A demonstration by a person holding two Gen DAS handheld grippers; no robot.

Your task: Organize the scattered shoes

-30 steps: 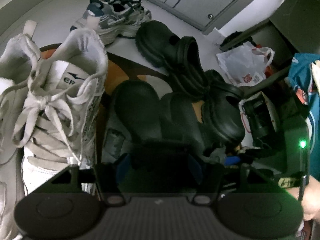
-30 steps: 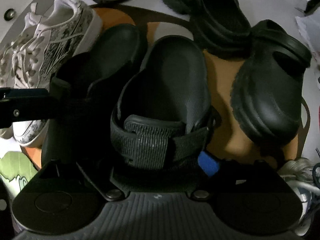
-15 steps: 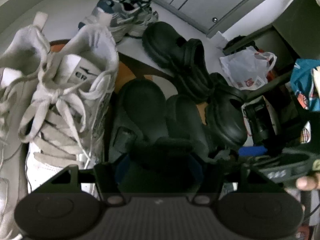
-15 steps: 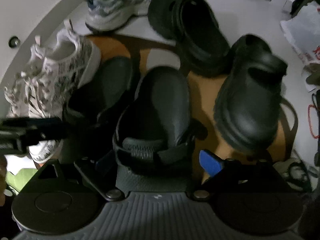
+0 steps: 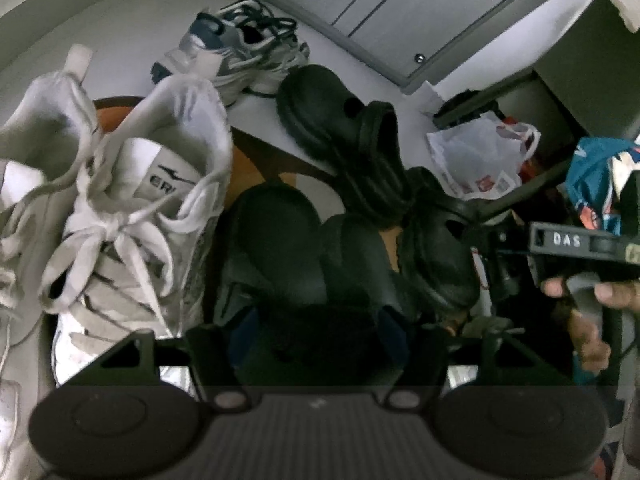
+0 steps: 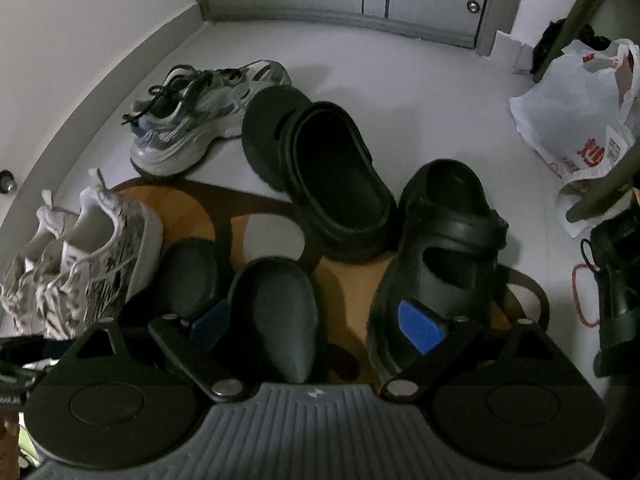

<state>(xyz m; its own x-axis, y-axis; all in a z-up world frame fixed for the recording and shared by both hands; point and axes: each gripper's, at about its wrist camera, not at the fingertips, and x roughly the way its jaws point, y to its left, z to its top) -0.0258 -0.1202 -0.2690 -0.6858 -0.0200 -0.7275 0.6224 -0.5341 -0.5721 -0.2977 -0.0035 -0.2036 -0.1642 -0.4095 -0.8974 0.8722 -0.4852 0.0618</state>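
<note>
Right gripper: our right gripper (image 6: 316,330) stands spread wide with nothing between its blue pads (image 6: 420,330); it hangs over the strap sandals (image 6: 276,316) without touching them.
Left gripper: in the left wrist view the left gripper (image 5: 316,344) is dark; its fingers straddle the heel end of the sandals, but we cannot tell whether the pads press on anything.
Where the shoes are: the two sandals lie side by side on the brown and orange mat (image 6: 352,276), the white sneakers (image 6: 80,264) just beside them on the left, one black clog (image 6: 440,256) on the right of the mat, the other clog (image 6: 320,168) beyond it, partly on the white floor (image 6: 440,112), touching the first.
Step in hand: we judge the sandals paired and placed, with the right gripper free for the next shoe.
Next move: likely the nearer clog; it calls for bringing the open jaws over its heel strap or side wall, closing, then setting it parallel to its mate.
Count: two sandals, two clogs, two white sneakers, one pair of grey and blue trainers (image 6: 204,108) by the wall.
Beyond: one white plastic bag (image 6: 576,116) off to the right.
</note>
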